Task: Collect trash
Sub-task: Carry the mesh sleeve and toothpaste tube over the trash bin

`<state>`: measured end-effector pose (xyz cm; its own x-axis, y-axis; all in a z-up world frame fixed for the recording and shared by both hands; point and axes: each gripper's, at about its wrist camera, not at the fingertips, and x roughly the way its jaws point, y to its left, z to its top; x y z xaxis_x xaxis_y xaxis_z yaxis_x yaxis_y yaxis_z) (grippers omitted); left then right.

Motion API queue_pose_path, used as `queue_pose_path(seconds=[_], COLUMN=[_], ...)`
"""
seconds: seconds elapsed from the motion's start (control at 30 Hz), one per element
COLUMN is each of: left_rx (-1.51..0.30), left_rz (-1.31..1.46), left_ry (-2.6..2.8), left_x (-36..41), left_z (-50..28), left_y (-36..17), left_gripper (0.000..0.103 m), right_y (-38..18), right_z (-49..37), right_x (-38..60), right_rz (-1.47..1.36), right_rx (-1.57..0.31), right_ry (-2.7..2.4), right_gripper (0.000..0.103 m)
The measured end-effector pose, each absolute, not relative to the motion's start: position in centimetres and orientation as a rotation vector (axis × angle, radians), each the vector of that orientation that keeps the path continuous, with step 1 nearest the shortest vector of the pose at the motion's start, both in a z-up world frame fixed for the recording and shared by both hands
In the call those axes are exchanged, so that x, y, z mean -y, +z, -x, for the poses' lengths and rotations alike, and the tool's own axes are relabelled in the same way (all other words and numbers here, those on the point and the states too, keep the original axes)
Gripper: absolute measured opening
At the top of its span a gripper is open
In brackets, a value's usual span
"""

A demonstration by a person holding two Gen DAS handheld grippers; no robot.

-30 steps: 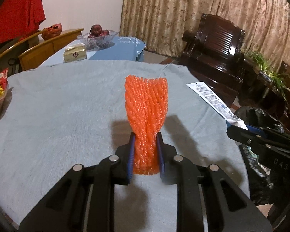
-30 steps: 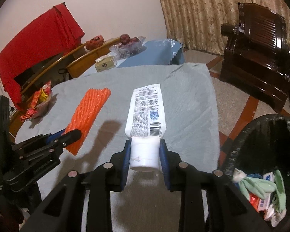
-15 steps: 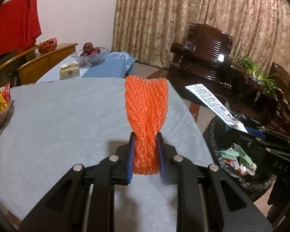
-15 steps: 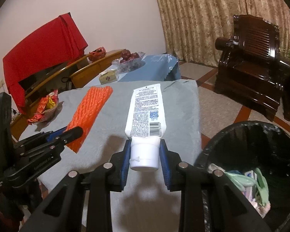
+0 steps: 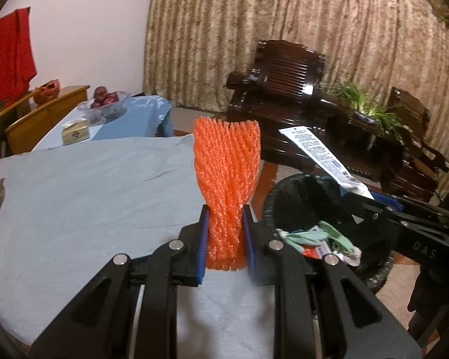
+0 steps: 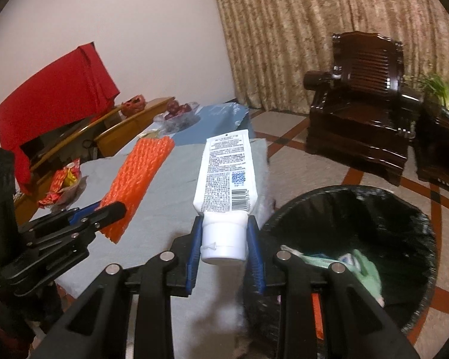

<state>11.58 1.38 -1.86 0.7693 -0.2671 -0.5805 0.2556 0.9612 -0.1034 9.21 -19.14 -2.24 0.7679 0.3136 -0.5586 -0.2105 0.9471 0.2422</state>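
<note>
Left gripper (image 5: 224, 239): pads clamped on the lower end of the orange foam net (image 5: 227, 185), which stands up between the jaws, clear of the grey tablecloth (image 5: 89, 194). Grip unchanged from a second ago.

Right gripper (image 6: 224, 239): closed on the white cap of the white tube (image 6: 226, 176), printed label up; same hold as before.

Change versus earlier frames: both tools have carried their loads off the table centre toward its edge. In the left wrist view the black-lined trash bin (image 5: 383, 272), hardly seen a second ago, now sits just right of the net with wrappers inside. In the right wrist view the bin (image 6: 404, 224) fills more of the lower right, and the tube tip hangs near the table edge beside it. Neither item is over the bin opening yet.
</note>
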Motion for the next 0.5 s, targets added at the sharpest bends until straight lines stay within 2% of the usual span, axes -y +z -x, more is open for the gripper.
queue_pose_path(seconds=[0.5], left_rx=[-0.589], left_rz=[-0.035], left_ry=[-0.441], left_x=[6.0], left_z=[-10.9], left_y=[-0.5], left_gripper=[0.020], right_y=[-1.1], right_z=[-6.9], right_x=[25.5], right_rz=[-0.196], right_rx=[-0.594], right_ry=[0.158], right_gripper=[0.029])
